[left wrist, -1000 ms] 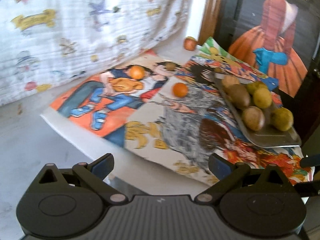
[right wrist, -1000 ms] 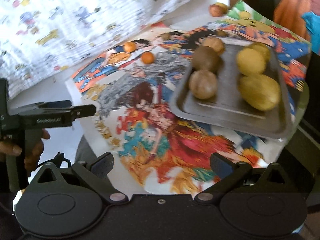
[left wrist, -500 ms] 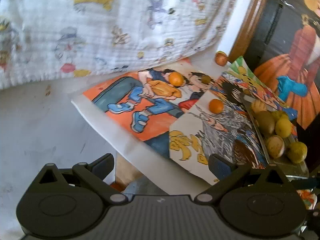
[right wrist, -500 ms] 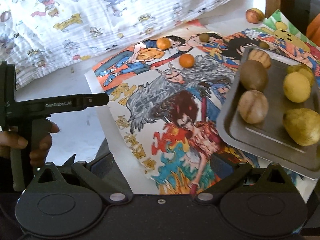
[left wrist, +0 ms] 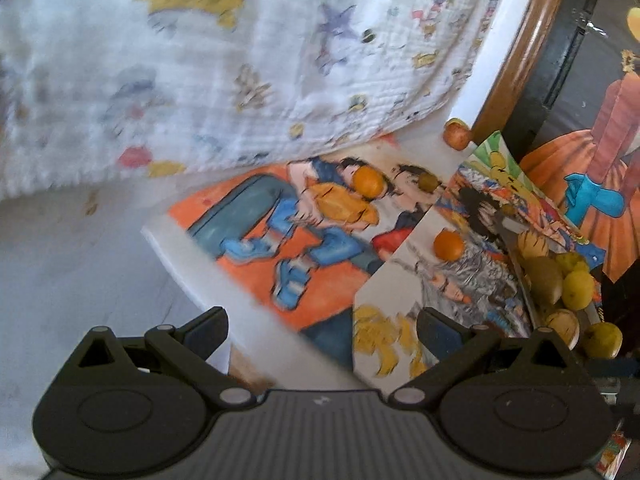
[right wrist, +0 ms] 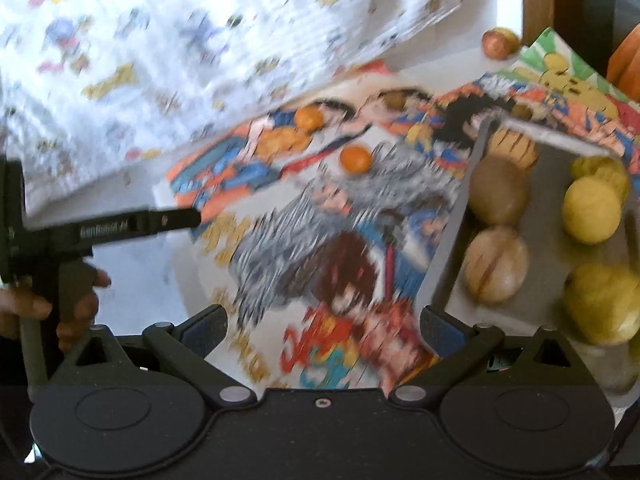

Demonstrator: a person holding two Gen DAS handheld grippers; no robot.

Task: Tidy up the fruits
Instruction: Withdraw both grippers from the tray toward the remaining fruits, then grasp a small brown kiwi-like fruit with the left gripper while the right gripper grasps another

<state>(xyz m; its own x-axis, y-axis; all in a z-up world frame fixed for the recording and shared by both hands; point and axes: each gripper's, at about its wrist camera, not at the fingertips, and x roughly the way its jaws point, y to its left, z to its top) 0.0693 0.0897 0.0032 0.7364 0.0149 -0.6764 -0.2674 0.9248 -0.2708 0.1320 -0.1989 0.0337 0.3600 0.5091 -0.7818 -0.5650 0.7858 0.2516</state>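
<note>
Both hand-held grippers, left (left wrist: 322,326) and right (right wrist: 322,326), gaped wide, grasping nothing; two oranges (right wrist: 355,159) lay on the posters (right wrist: 320,240). Six fruits sat in the tray (right wrist: 444,268).

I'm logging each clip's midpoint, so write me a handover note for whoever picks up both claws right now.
Left claw: open, empty, over the near edge of the posters.
Right claw: open, empty, just left of the metal tray.
Done: six brown and yellow-green fruits lie on the tray.
Left: two oranges, far and near, and a small greenish fruit lie loose on the posters; a reddish fruit sits on the bare surface by the wooden frame. A smaller dark one beyond the tray is too blurred to identify.
</note>
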